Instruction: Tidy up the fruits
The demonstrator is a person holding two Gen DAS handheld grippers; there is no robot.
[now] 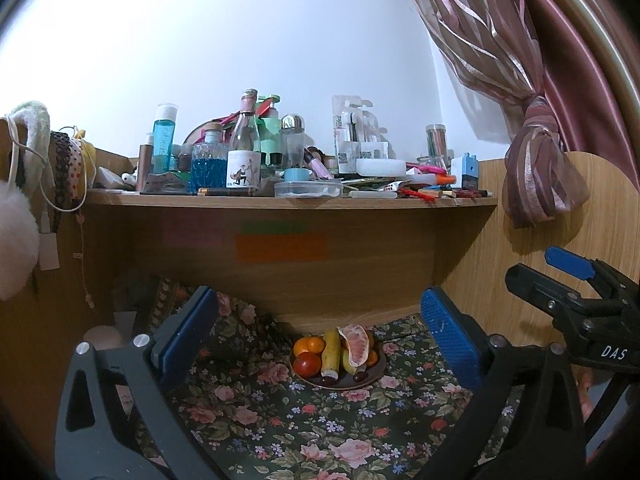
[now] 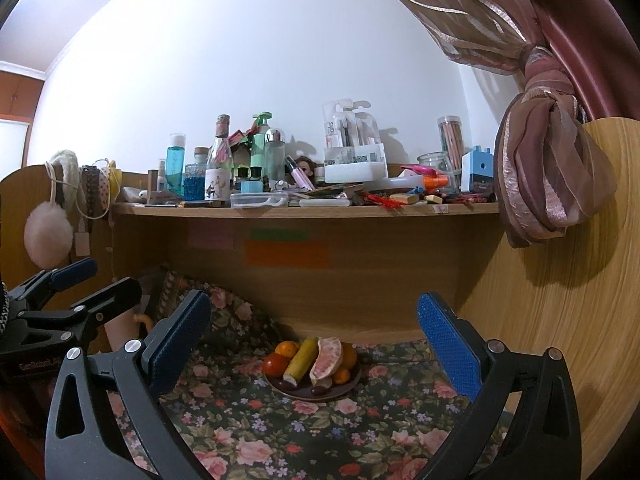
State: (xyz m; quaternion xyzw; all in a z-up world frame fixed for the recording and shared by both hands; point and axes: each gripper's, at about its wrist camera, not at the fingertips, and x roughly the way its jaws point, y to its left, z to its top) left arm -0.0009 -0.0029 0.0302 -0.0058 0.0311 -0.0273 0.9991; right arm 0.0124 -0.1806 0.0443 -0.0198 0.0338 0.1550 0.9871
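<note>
A brown plate (image 1: 370, 378) (image 2: 348, 387) sits on the floral cloth near the wooden back panel. On it lie a banana (image 1: 331, 351) (image 2: 302, 358), a peeled pomelo piece (image 1: 356, 345) (image 2: 327, 356), an orange (image 1: 309, 346) (image 2: 286, 349), a red tomato-like fruit (image 1: 307, 364) (image 2: 274, 365), small oranges and dark grapes (image 1: 359, 376). My left gripper (image 1: 320, 340) is open and empty, well short of the plate. My right gripper (image 2: 316, 344) is open and empty, also short of it. The right gripper shows at the right edge of the left wrist view (image 1: 576, 292); the left gripper shows at the left edge of the right wrist view (image 2: 60, 300).
A wooden shelf (image 1: 288, 200) (image 2: 304, 211) above the plate is crowded with bottles, jars and boxes. A tied pink curtain (image 1: 536, 152) (image 2: 548, 168) hangs at the right by a wooden side panel. Headbands and a pompom (image 2: 48, 236) hang at the left. Floral cloth (image 1: 280, 420) covers the surface.
</note>
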